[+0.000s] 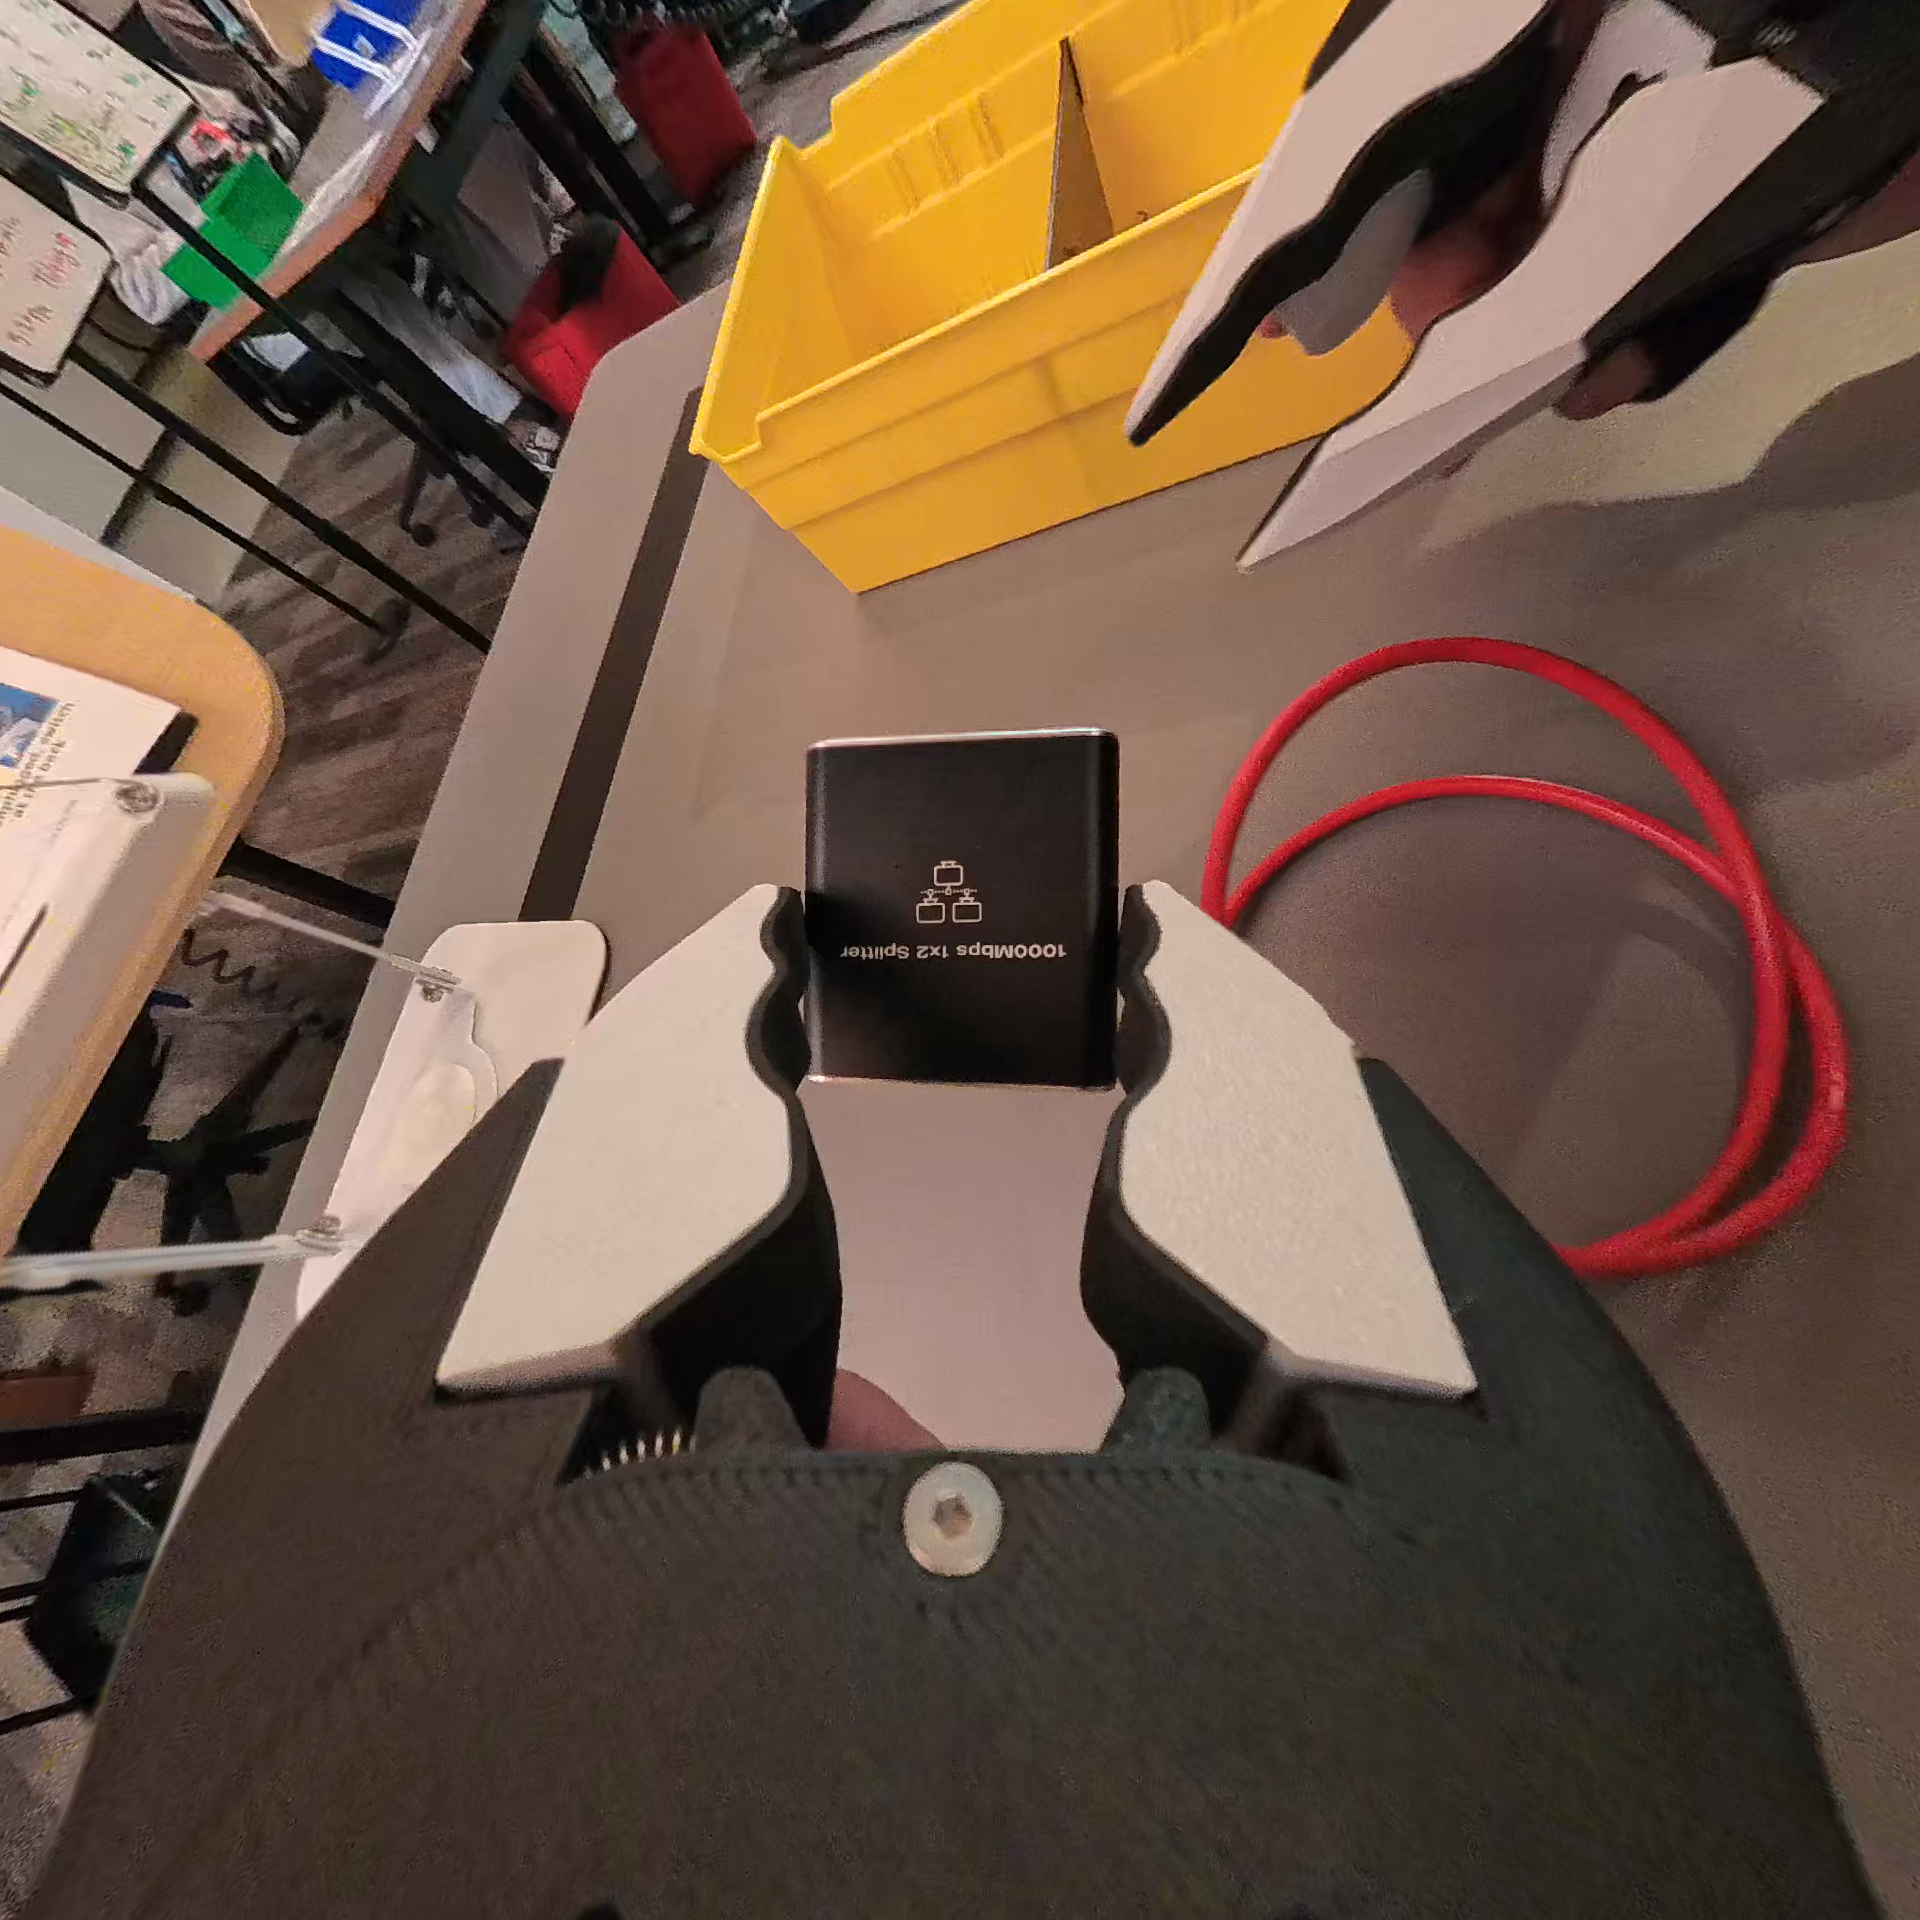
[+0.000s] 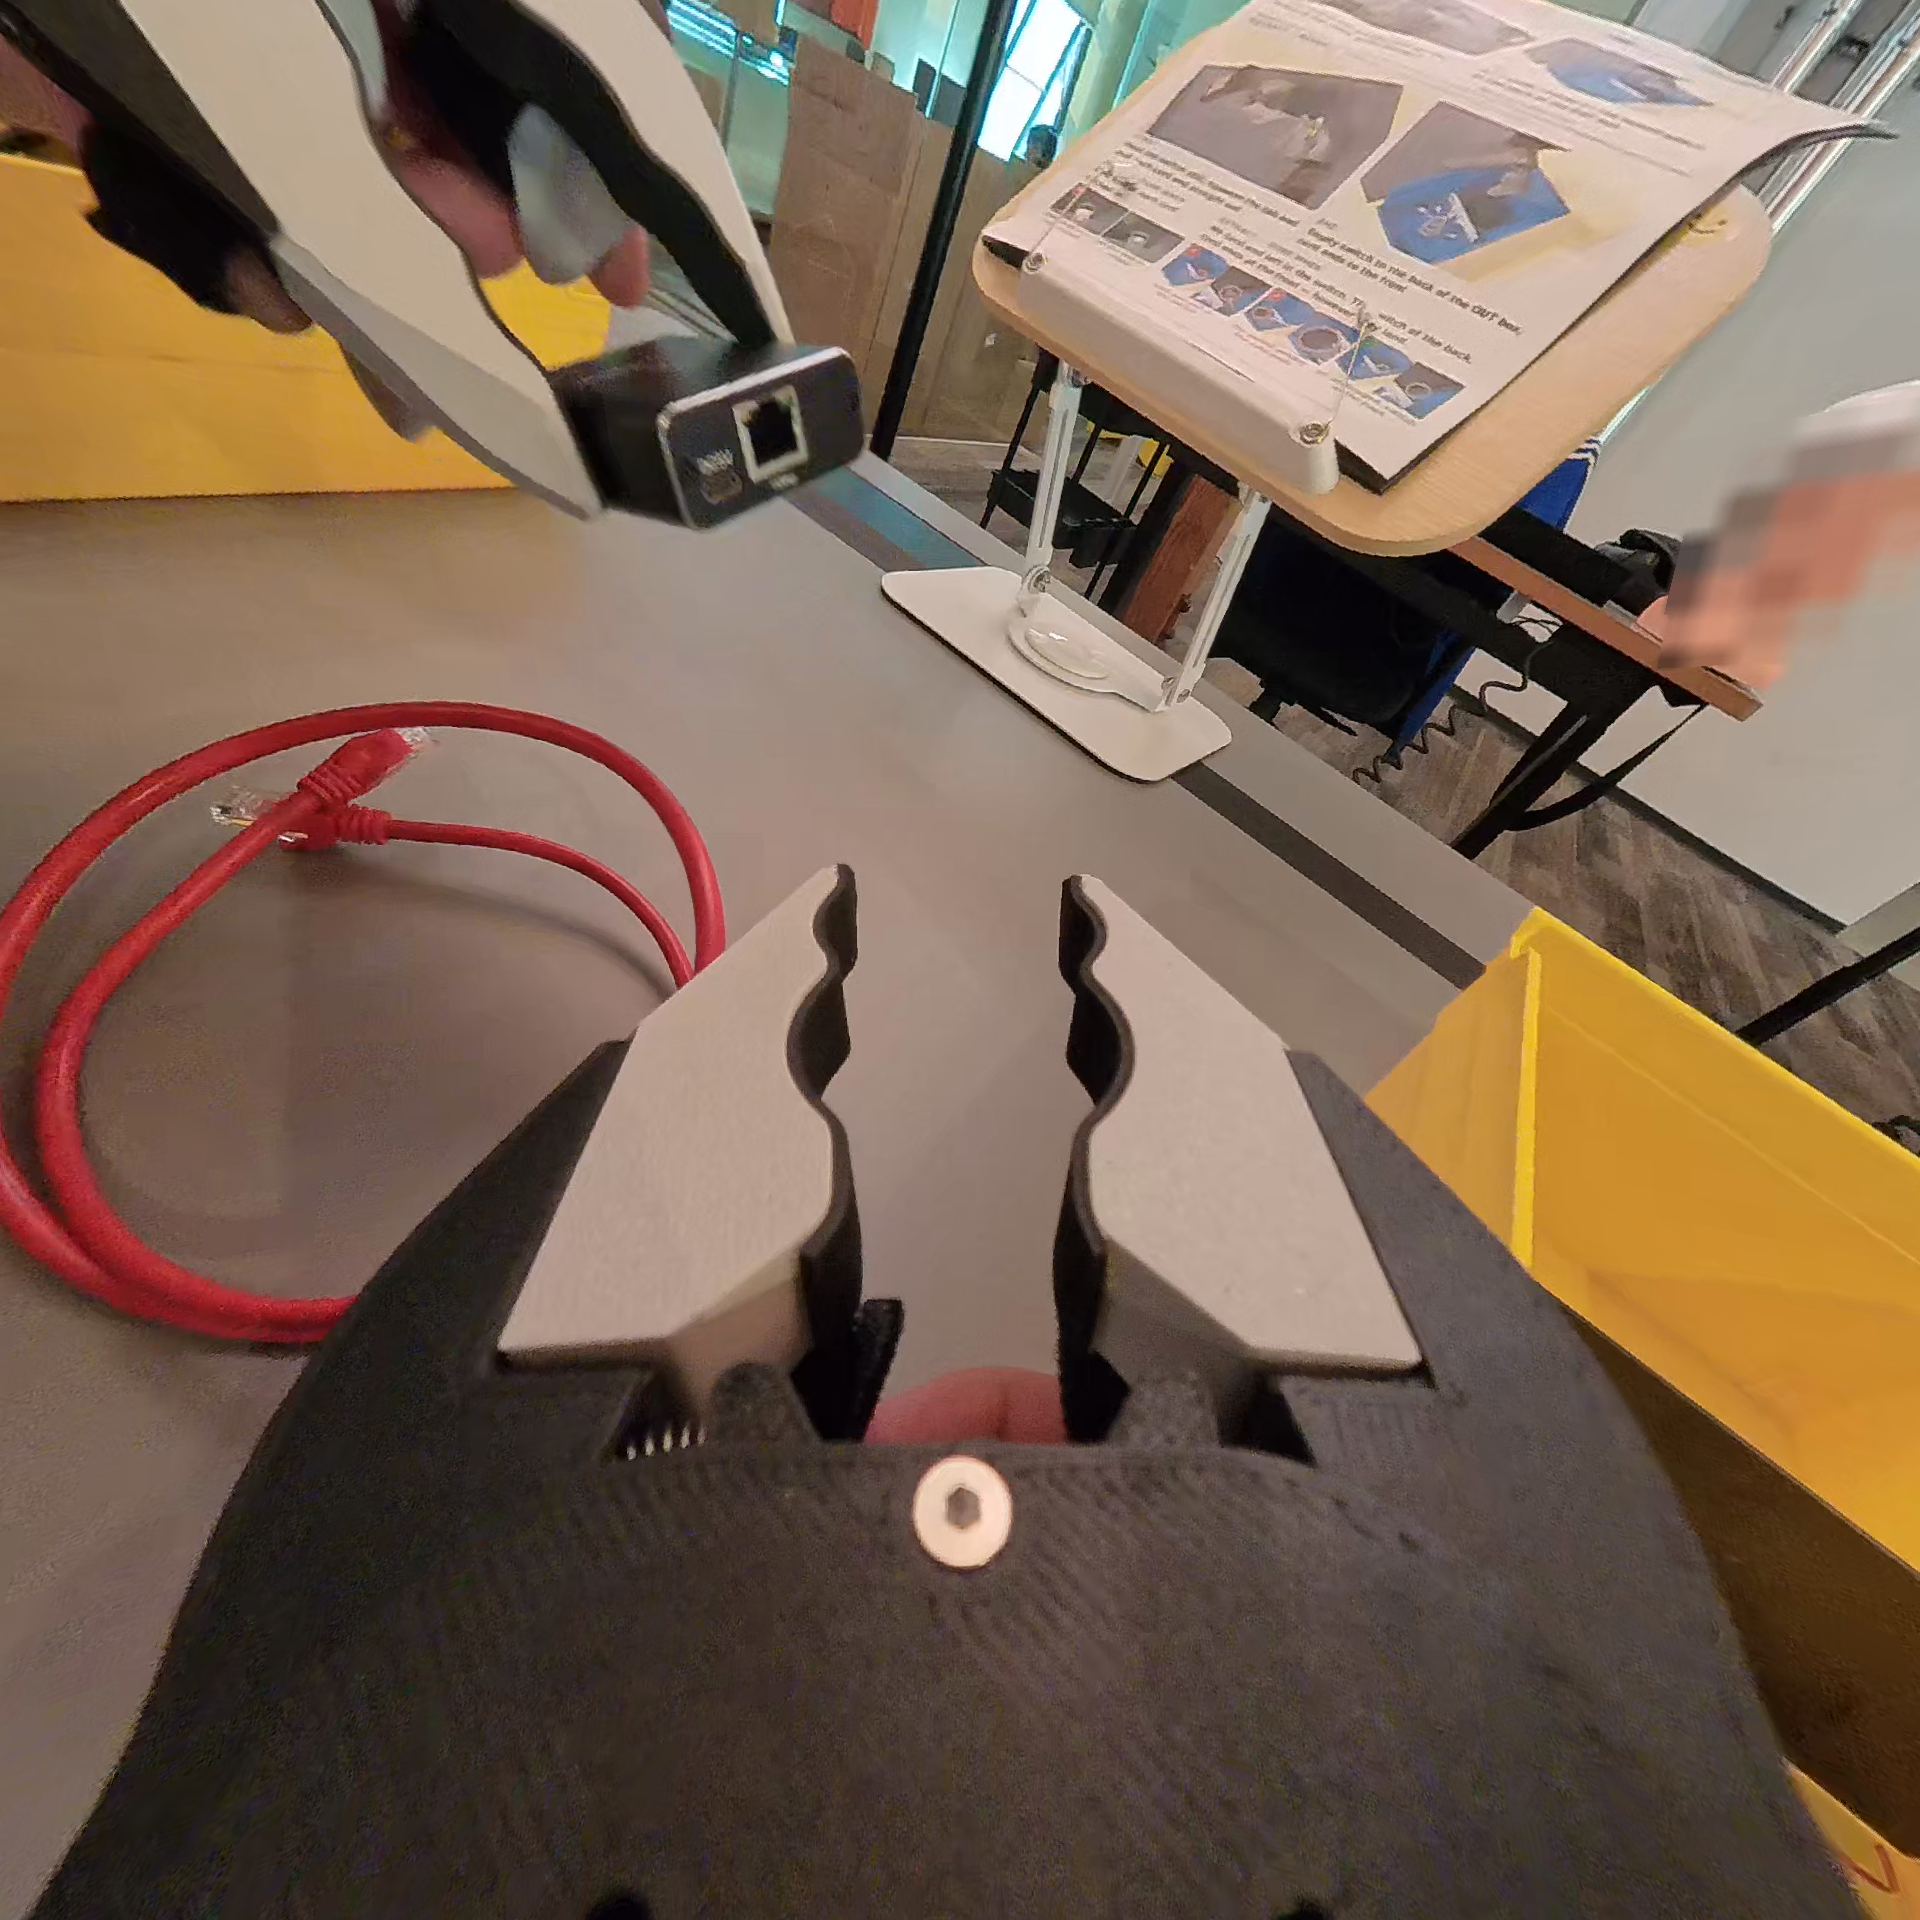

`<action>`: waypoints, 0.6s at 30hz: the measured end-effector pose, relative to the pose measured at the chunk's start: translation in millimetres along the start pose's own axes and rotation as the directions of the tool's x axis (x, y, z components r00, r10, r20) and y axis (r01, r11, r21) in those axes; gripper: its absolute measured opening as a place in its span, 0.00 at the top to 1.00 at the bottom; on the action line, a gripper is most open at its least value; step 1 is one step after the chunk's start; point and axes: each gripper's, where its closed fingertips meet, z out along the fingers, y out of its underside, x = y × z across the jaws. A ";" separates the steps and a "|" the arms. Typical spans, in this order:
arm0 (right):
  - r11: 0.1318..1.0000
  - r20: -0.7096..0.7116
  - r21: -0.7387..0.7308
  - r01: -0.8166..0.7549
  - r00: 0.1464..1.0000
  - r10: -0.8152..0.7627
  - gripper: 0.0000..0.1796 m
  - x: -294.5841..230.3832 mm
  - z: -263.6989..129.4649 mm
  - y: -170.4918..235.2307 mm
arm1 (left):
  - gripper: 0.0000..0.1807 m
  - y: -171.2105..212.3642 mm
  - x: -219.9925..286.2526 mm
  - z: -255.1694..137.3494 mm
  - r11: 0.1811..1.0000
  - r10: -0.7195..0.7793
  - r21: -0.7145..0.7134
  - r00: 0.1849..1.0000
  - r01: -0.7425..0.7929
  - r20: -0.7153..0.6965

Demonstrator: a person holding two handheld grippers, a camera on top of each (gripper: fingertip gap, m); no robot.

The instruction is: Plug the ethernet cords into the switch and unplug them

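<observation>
My left gripper [image 1: 961, 935] grips the small black switch [image 1: 961, 904] by its two sides, above the grey table [image 1: 1039, 644] near its left edge. Only the right wrist view shows its port face, silver-rimmed with one empty socket. My right gripper [image 2: 958, 914] is half open and empty, while the red ethernet cord [image 2: 623, 831] lies coiled on the table with both plugs free.
</observation>
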 end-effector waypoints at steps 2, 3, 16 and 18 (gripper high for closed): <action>1.000 0.001 -0.001 0.012 1.000 -0.012 0.79 -2.1 0.8 -0.4 | 0.69 -0.3 3.1 -9.9 1.000 0.008 0.002 1.000 -0.008 0.013; 1.000 0.002 -0.002 0.019 1.000 -0.019 0.79 -3.2 1.1 -0.4 | 0.69 -0.3 4.6 -14.0 1.000 0.012 0.002 1.000 -0.012 0.019; 0.954 0.300 0.225 0.197 0.917 -0.261 0.86 -121.4 -25.8 -64.1 | 0.69 10.4 -5.8 -62.1 0.998 0.044 -0.060 0.984 -0.035 0.172; 0.964 0.365 0.106 0.243 0.892 -0.265 0.83 -147.6 -14.9 -45.0 | 0.69 12.0 -9.3 -66.8 0.998 0.041 -0.061 0.980 -0.030 0.197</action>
